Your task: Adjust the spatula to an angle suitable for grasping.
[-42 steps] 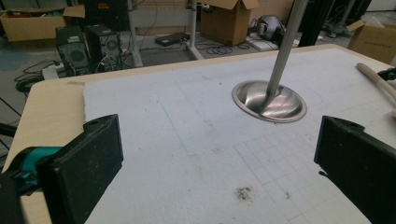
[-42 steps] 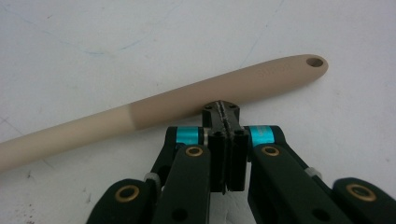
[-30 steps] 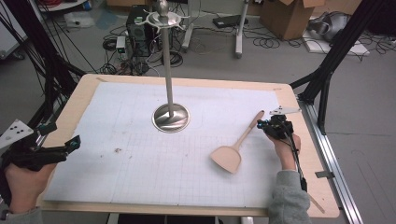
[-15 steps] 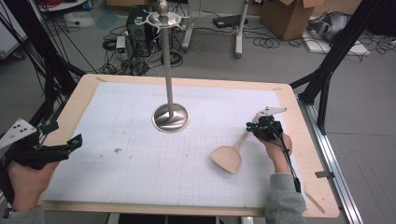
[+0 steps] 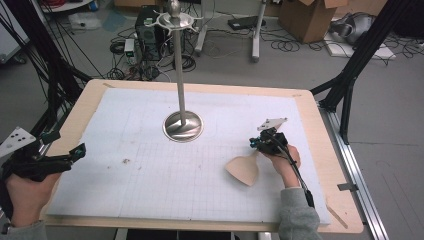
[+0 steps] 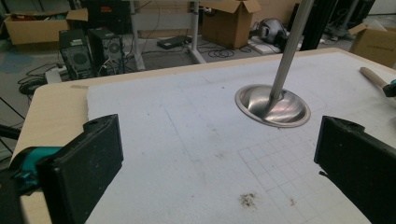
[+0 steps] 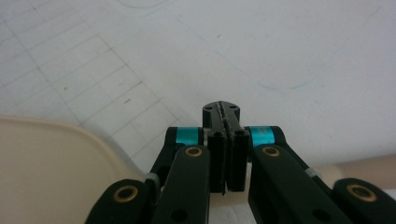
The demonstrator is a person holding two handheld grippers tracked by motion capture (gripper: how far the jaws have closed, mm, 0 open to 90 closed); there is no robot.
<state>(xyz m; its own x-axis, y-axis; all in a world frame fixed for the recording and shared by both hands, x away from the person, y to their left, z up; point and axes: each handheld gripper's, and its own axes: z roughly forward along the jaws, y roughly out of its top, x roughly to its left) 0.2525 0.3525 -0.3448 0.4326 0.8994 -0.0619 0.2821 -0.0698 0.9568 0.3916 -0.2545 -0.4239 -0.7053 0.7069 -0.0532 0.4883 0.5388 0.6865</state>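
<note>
Hovering over the wooden spatula (image 5: 244,169), we keep our right hand-held gripper (image 5: 257,143) fully closed on nothing — the left hand-held gripper (image 5: 75,152) gapes wide and empty above the bench (image 5: 100,100).

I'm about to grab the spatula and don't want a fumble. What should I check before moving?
1. Right gripper open for the grab: not ok, its jaws are shut with nothing between them.
2. Right gripper over the wooden spatula: ok, above its neck.
3. Spatula lying on the white mat: ok.
4. Left gripper out of the way: ok, open at the mat's left edge.
5. Metal stand upright and apart from the spatula: ok.
</note>
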